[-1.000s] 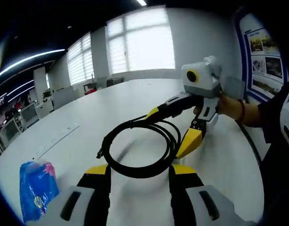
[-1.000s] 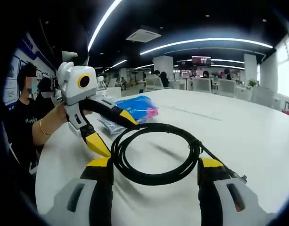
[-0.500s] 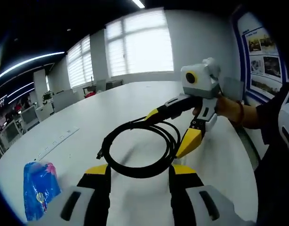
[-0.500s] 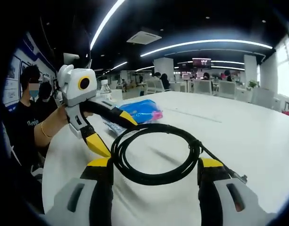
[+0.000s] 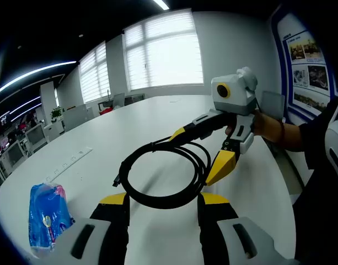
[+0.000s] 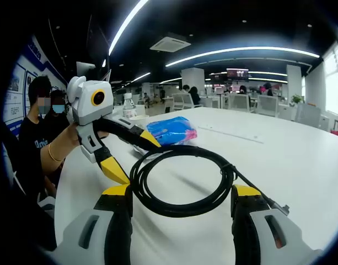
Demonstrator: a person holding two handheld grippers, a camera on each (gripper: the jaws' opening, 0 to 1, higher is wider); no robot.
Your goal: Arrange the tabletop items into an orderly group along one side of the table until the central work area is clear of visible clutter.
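Both grippers spread wide around coiled black cable (image 5: pixel 160 176), nothing clamped.
Cable mid-table, looped between left gripper (image 5: pixel 163 200) jaws; right gripper (image 5: pixel 204 157) at 2 o'clock, one jaw inside the loop. Blue packet (image 5: pixel 46 217) at 8 o'clock on table (image 5: pixel 157 118). Risk: loose coil may spring apart or snag a jaw when dragged sideways.

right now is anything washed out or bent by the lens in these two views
Left gripper view: the windows behind the white table are blown out to near white, and the fisheye curves the table edge. Right gripper view: ceiling light strips bow into arcs, the far office is soft, while the black cable coil stays sharp.
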